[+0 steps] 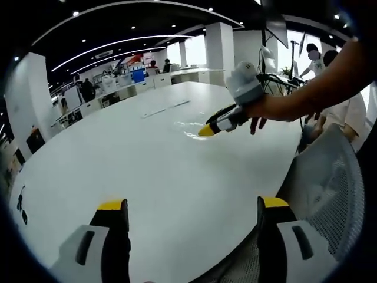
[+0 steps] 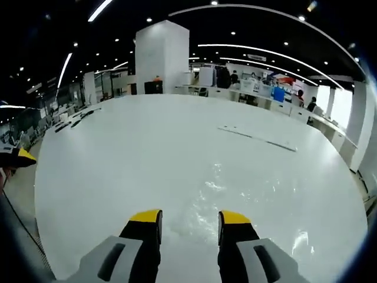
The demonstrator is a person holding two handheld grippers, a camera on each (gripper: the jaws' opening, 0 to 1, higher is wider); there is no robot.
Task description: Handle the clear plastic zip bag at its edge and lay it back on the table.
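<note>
White counter (image 2: 118, 165), open office behind. Clear zip bag (image 2: 235, 188): flat, glossy, wrinkled, at 12 o'clock off my right gripper (image 2: 189, 219), jaws spread over its near edge. My left gripper (image 1: 191, 206): jaws spread, holding nothing.

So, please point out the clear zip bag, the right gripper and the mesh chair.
clear zip bag (image 2: 247, 191): right gripper view, its crinkled middle.
right gripper (image 1: 207, 130): left gripper view, its yellow tips.
mesh chair (image 1: 330, 194): left gripper view, its backrest.

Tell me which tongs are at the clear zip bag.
The right tongs: the bag lies on the table right at their yellow tips. The left tongs are wide open, well short of it.
</note>
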